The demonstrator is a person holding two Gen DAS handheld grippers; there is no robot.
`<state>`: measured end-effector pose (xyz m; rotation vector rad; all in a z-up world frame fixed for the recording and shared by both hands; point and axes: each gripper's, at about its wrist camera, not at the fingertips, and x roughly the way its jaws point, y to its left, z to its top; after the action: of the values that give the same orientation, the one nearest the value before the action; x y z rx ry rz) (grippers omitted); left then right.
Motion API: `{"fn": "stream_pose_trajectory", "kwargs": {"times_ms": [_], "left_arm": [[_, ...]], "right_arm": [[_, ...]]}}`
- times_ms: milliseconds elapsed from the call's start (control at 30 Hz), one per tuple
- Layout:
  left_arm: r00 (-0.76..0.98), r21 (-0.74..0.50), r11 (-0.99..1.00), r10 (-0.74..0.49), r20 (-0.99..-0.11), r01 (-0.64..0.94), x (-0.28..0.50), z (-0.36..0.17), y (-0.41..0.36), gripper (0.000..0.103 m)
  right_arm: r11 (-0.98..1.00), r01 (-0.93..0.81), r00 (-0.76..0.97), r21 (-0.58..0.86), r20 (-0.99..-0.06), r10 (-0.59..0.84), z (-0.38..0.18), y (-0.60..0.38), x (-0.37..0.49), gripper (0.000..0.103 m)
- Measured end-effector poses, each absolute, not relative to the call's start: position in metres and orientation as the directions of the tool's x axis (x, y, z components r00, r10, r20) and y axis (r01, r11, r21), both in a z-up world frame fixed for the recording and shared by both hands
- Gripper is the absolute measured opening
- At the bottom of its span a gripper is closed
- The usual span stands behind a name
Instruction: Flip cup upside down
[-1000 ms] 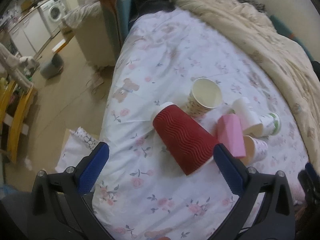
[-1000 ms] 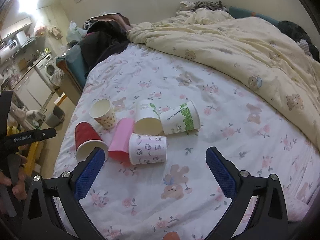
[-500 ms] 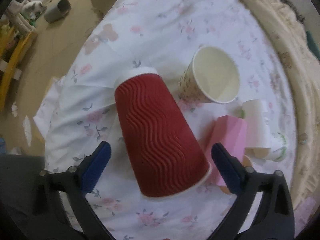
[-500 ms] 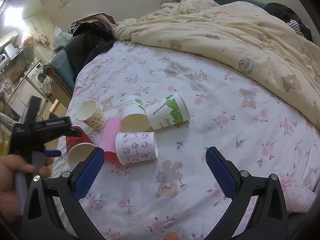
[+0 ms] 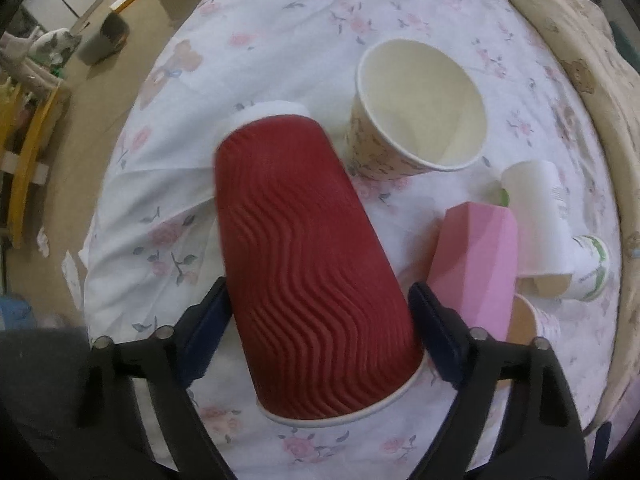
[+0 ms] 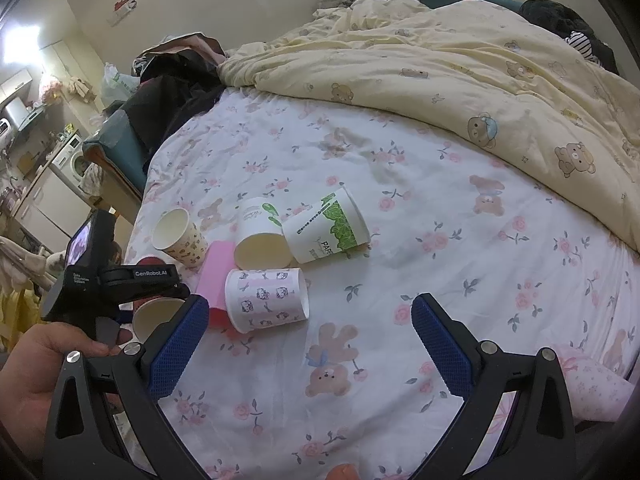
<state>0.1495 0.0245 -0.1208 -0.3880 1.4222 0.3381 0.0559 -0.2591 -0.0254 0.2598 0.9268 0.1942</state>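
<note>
- The red cup (image 5: pixel 312 276), ribbed and tapered, lies on its side on the floral sheet (image 5: pixel 280 20). Its long axis runs almost straight ahead along my left fingers, tipped a little to the left at the far end.
- Its wide white-rimmed mouth faces back toward me; its narrow base points away.
- My left gripper (image 5: pixel 320 312) straddles the wide end: one blue pad sits just beside each flank, left and right. The jaws stand apart around the cup. Whether the pads already press the wall, I cannot tell.
- Judgement: the closing line crosses the cup's axis squarely, so a squeeze here should seat on the widest part of the body. The flip then calls for a roll that brings the mouth down.
- Just right of my left jaws lies a pink cup (image 5: pixel 476 264), near enough to be knocked in the turn. Ahead and right stands a beige printed cup (image 5: pixel 416 108), mouth up.
- My right gripper (image 6: pixel 310 340) hangs with jaws wide and nothing between them, over bare sheet, well apart from the red cup. The left is plainly the nearer.
</note>
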Motion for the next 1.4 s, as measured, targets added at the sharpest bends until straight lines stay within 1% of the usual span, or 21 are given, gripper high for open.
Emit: {"fn": "stream_pose_trajectory", "kwargs": {"times_ms": [100,167,367,500,633,833,933,1067,1333,1400], "left_arm": [[0.143,-0.086,0.894,-0.025,-0.989,-0.439,0.141,-0.106,0.029,0.082],[0.172,-0.101,0.904,-0.032,-0.985,-0.416,0.131,-0.094,0.034,0.078],[0.277,-0.109,0.95,-0.025,-0.96,-0.292,0.094,-0.049,0.036,0.076],[0.295,-0.118,0.971,-0.053,-0.954,-0.206,0.071,-0.04,0.027,0.076],[0.258,-0.148,0.98,-0.11,-0.96,-0.133,0.046,-0.046,0.002,0.076],[0.153,-0.156,0.988,-0.151,-0.977,-0.019,0.03,-0.078,-0.047,0.076],[0.129,-0.145,0.989,-0.143,-0.981,-0.01,0.031,-0.092,-0.063,0.076],[0.138,-0.105,0.994,-0.106,-0.985,0.017,0.035,-0.098,-0.075,0.076],[0.088,-0.111,0.994,-0.112,-0.99,0.017,0.034,-0.112,-0.074,0.077],[0.083,-0.105,0.994,-0.106,-0.991,0.027,0.033,-0.114,-0.076,0.083]], "right_arm": [[0.951,-0.055,0.589,0.306,-0.759,0.278,-0.025,-0.258,0.056,0.103],[0.952,-0.062,0.592,0.301,-0.757,0.277,-0.024,-0.256,0.054,0.103],[0.953,-0.073,0.599,0.295,-0.751,0.278,-0.022,-0.254,0.048,0.103],[0.953,-0.069,0.602,0.293,-0.749,0.274,-0.021,-0.255,0.044,0.103],[0.957,-0.059,0.607,0.284,-0.751,0.26,-0.02,-0.257,0.038,0.103],[0.959,-0.046,0.612,0.28,-0.751,0.248,-0.018,-0.263,0.032,0.103],[0.959,-0.042,0.616,0.281,-0.748,0.246,-0.017,-0.265,0.03,0.103],[0.957,-0.035,0.62,0.289,-0.745,0.248,-0.017,-0.268,0.029,0.103],[0.952,-0.034,0.617,0.303,-0.743,0.259,-0.018,-0.269,0.028,0.103],[0.952,-0.035,0.616,0.304,-0.744,0.26,-0.018,-0.269,0.028,0.103]]}}
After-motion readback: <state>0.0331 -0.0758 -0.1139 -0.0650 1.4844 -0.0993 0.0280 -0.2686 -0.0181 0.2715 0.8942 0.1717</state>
